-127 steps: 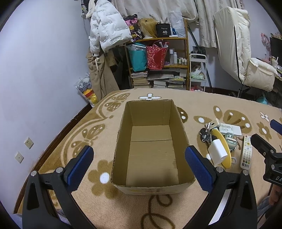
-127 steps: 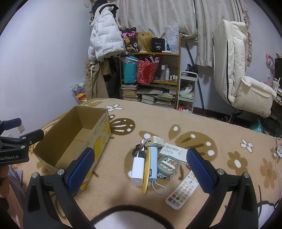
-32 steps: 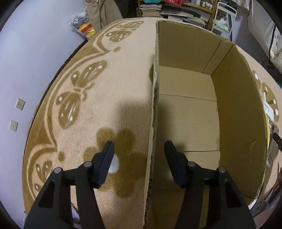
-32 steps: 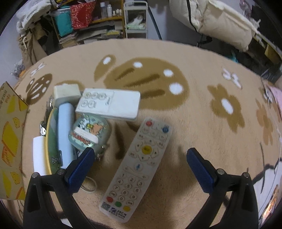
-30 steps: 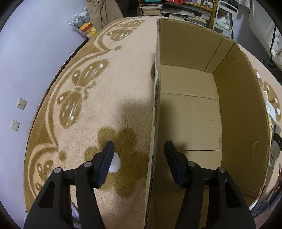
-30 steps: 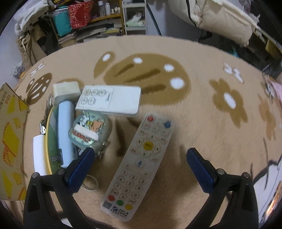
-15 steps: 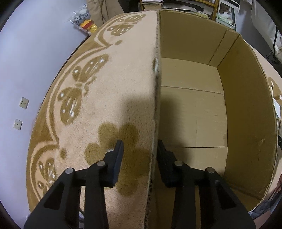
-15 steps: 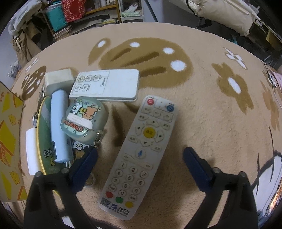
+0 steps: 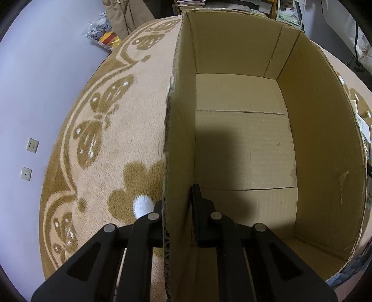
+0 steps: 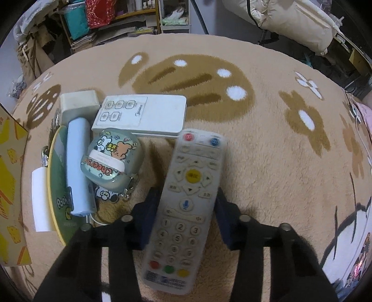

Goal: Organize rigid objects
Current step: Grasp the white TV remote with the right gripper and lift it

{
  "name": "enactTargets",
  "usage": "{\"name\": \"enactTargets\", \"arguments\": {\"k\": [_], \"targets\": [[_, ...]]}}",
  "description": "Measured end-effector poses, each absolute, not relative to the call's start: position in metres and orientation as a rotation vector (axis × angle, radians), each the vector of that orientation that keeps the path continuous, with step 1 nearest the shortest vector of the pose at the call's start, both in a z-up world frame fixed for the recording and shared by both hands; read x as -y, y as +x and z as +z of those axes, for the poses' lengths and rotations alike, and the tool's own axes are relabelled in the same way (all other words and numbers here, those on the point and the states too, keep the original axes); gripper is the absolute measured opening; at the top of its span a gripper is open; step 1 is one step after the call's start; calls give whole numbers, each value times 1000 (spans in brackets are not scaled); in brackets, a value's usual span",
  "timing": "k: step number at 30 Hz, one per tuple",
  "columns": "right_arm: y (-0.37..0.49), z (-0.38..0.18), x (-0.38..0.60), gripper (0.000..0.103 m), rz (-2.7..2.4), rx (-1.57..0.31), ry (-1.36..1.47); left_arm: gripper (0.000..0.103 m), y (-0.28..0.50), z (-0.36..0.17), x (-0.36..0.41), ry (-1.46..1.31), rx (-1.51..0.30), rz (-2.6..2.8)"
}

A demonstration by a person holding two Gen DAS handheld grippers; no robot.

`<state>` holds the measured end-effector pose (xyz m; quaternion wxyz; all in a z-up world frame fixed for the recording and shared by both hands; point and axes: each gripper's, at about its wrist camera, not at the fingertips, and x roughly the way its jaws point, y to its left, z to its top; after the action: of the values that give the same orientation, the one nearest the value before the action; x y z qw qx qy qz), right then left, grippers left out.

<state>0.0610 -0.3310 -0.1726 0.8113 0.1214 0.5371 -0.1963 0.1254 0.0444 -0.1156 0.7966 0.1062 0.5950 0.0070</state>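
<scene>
An open, empty cardboard box (image 9: pixel 320 130) fills the left wrist view. My left gripper (image 9: pixel 177 206) is shut on the box's left wall, one finger outside and one inside. In the right wrist view a long grey remote (image 10: pixel 193 192) lies on the carpet, and my right gripper (image 10: pixel 186 209) is shut on its two long sides at mid-length. Left of it lie a flat white remote (image 10: pixel 141 113), a cartoon-printed case (image 10: pixel 109 160), a light blue power bank (image 10: pixel 78 162), a yellow-rimmed disc (image 10: pixel 55 185), a white charger (image 10: pixel 40 199) and a beige adapter (image 10: pixel 78 103).
Everything rests on a beige carpet (image 10: pixel 267 151) with brown patterns. The box's printed corner (image 10: pixel 9 185) shows at the left of the right wrist view. A cluttered shelf (image 10: pixel 104 18) and a padded white chair (image 10: pixel 290 21) stand beyond. Wall sockets (image 9: pixel 31 145) are at the left.
Both grippers have closed. The left one came together on the box wall; the right one moved forward over the grey remote and closed on its sides.
</scene>
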Motion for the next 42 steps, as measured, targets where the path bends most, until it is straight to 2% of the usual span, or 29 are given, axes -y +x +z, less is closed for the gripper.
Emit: {"name": "enactTargets", "arguments": {"k": [9, 22, 33, 42], "targets": [[52, -163, 338, 45, -412, -1110, 276, 11, 124, -115, -44, 236, -1270, 24], [48, -133, 320, 44, -353, -1002, 254, 12, 124, -115, -42, 245, -1270, 30], [45, -129, 314, 44, -292, -970, 276, 12, 122, -115, -43, 236, -1273, 42], [45, -85, 283, 44, -202, -871, 216, 12, 122, -115, -43, 240, -1271, 45]]}}
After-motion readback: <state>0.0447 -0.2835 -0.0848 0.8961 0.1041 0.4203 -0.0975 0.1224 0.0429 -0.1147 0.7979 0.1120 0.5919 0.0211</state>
